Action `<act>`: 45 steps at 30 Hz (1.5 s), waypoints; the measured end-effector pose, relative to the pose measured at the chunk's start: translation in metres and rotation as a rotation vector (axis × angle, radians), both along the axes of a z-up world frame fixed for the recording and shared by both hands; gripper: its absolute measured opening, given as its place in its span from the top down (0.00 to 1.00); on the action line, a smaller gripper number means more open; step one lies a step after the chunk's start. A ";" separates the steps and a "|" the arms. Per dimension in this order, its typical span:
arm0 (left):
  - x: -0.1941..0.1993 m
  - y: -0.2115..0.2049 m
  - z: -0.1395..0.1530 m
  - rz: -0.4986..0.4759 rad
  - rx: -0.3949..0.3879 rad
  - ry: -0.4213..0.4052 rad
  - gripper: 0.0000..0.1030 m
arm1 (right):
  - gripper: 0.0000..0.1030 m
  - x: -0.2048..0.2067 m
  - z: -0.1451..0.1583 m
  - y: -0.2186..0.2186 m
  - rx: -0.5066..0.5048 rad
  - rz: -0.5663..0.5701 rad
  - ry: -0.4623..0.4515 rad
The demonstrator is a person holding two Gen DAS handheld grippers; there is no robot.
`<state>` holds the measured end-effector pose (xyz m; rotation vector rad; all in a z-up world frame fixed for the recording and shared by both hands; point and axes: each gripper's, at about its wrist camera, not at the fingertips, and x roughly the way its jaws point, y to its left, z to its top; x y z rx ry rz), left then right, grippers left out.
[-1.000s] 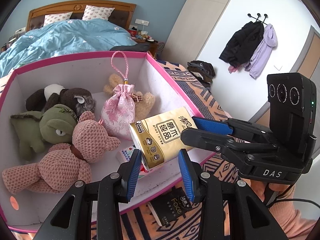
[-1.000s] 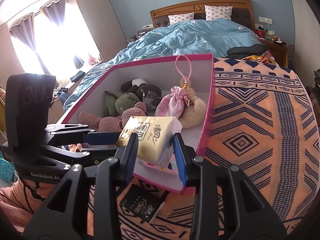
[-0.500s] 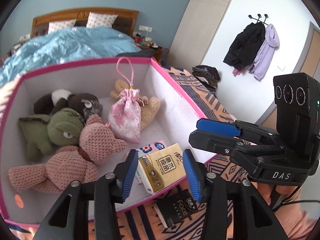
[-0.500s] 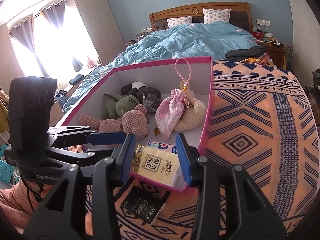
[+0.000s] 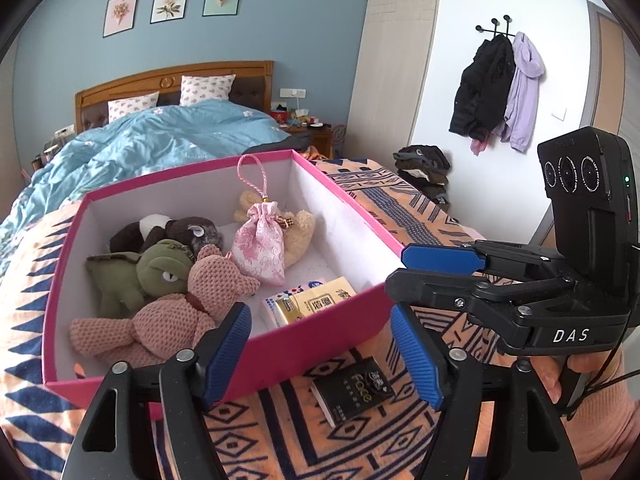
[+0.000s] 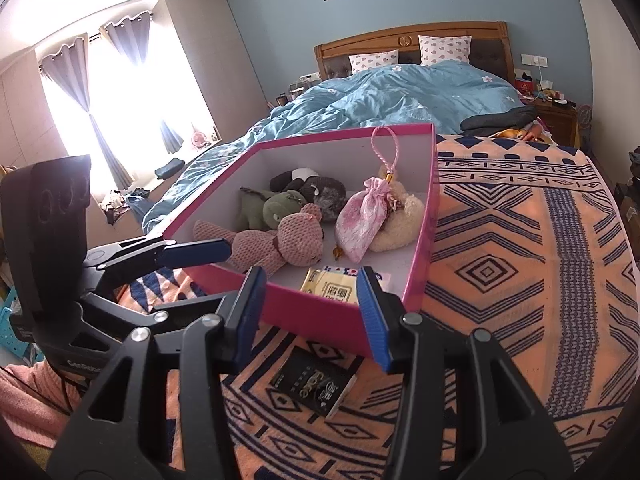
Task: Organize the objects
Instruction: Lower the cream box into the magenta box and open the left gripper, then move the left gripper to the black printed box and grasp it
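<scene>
Opening left gripper [image 5: 320, 354], right gripper [image 6: 312, 312], empty.

The box [image 5: 384, 240] sits on a blanket [image 5: 400, 208], with the bed [image 5: 160, 136] behind it. In the box, the toys [image 5: 160, 280] lie along its left side, the pouch [image 5: 262, 244] leans near its far right corner, and the tissue pack [image 5: 316, 300] lies at its near right corner. Another pack [image 5: 352, 390] lies on the blanket just before the box's near wall
</scene>
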<state>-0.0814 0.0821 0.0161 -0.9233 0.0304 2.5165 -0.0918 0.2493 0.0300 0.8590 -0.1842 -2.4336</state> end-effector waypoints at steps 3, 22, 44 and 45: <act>0.009 -0.002 -0.001 -0.003 0.006 0.005 0.26 | 0.52 0.008 0.000 0.000 -0.004 0.007 0.004; 0.023 -0.002 -0.071 -0.052 0.025 -0.179 0.36 | 0.45 0.017 -0.080 0.006 -0.024 -0.010 -0.224; 0.003 0.004 -0.099 -0.071 0.069 -0.335 0.71 | 0.65 0.003 -0.104 0.004 -0.072 -0.008 -0.303; 0.003 0.003 -0.099 -0.072 0.071 -0.337 0.71 | 0.65 0.003 -0.103 0.004 -0.069 -0.007 -0.301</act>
